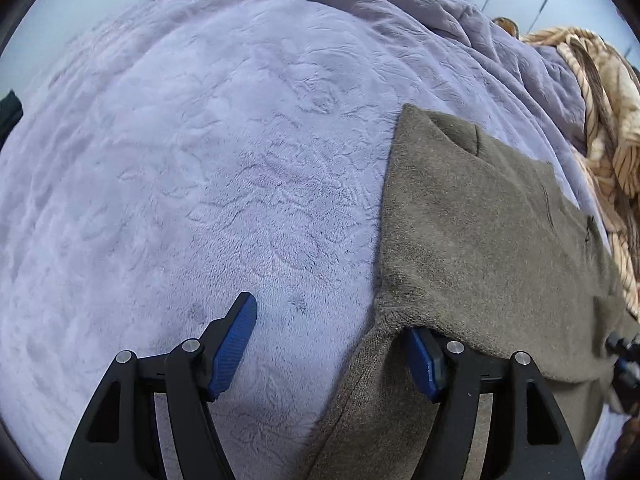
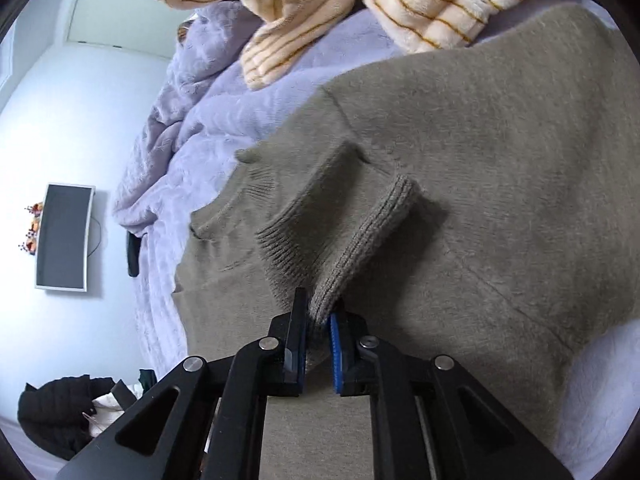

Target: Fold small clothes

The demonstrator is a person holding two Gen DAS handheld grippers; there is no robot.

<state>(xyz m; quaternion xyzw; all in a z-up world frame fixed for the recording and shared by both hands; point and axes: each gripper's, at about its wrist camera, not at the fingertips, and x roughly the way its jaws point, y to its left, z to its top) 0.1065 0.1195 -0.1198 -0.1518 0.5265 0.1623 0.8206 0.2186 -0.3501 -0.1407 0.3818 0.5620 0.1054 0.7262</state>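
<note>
Grey-brown sweater [image 2: 500, 184] spread on a lilac bed cover [image 1: 180, 160].
The right hand-held gripper [image 2: 318, 320] pinches a ribbed cuff [image 2: 360, 248] between nearly closed jaws; the left hand-held gripper [image 1: 332, 340] stands spread, its right finger tucked under the sweater's edge. A striped blanket [image 2: 304, 12] lies beyond.

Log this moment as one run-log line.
task: fold small clothes | left hand-held gripper: open, beside sweater edge | right hand-held gripper: shut on ribbed cuff | olive sweater: flat on lilac blanket
</note>
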